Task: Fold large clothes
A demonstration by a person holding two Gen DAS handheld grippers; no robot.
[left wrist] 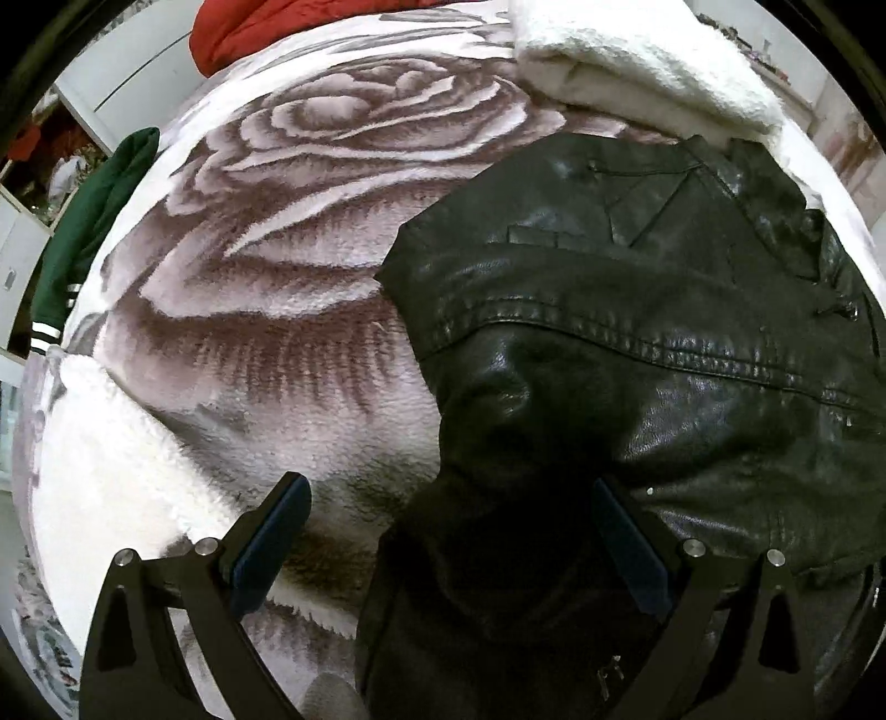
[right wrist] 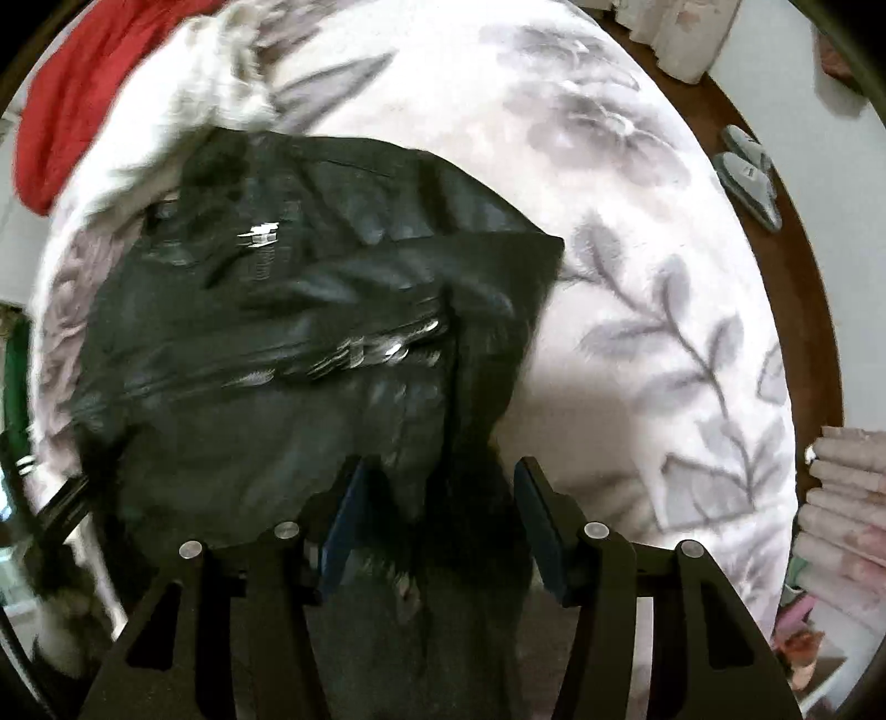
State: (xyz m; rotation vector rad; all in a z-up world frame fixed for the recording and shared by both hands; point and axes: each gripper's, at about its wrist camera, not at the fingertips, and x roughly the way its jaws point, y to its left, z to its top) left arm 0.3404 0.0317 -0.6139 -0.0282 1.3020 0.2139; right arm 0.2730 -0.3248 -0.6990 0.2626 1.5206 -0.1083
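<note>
A black, creased leather jacket lies on a plush white blanket printed with grey roses, filling the centre and right of the left wrist view and the left and centre of the blurred right wrist view. The left gripper has its jaws spread wide, dark jacket material lying between them but nothing pinched — probably placed to take an edge. The right gripper is also parted, straddling a hanging fold of the jacket near its zip; whether the pads touch it I cannot tell. A folded white fleece sits at the upper right of the left view, a red garment at the top and a green sleeve at the left edge — apparently set aside, leaving room to fold.
</note>
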